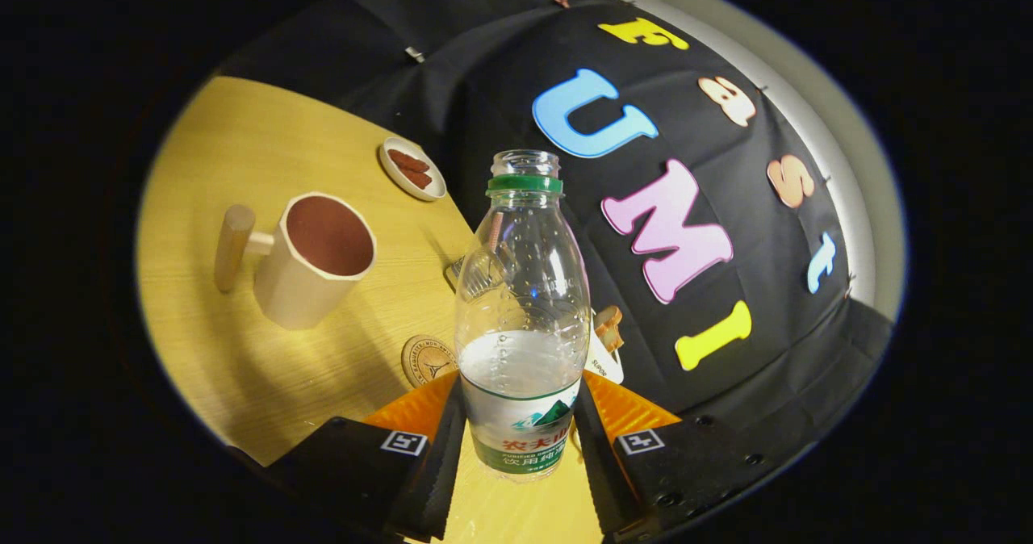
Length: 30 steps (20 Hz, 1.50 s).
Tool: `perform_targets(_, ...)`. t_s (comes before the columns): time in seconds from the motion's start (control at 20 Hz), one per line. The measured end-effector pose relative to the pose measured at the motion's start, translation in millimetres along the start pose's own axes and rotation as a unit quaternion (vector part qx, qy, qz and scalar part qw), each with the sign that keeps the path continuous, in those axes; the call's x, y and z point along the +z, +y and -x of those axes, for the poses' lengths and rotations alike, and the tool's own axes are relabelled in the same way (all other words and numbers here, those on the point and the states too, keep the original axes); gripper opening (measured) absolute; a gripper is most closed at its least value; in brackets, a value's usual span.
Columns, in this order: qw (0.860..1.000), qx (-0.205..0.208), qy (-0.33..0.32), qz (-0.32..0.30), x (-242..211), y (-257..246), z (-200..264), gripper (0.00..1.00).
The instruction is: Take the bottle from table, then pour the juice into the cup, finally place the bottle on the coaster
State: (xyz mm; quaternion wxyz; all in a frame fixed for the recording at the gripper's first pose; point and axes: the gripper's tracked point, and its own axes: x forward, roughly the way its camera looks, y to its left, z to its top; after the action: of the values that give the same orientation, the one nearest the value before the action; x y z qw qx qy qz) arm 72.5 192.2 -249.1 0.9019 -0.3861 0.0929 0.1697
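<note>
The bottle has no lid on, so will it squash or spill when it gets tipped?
The bottle looks like thin clear plastic, so it may dent a little where the gripper has both fingers pressed on it. It is under half full, so it is probably light. With the top open, the liquid would likely run out quickly once tilted toward the cup.

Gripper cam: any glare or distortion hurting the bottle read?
Gripper view: fisheye bends the yellow wooden table; small glints on the clear plastic bottle, waterline legible; gripper jaws pressed on its label, sharp; beige mug casts a soft shadow.
</note>
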Motion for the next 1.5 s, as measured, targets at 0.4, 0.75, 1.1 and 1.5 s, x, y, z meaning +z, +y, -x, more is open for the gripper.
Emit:
perform_targets(0.4,0.990,0.023,0.009,0.138,5,22,-7,0.70)
perform_targets(0.75,0.975,0.031,0.029,0.220,-7,24,-15,0.70)
perform_targets(1.1,0.961,0.022,0.029,0.275,-6,16,-20,0.70)
perform_targets(1.5,0.946,0.021,0.021,0.323,-3,10,-26,0.70)
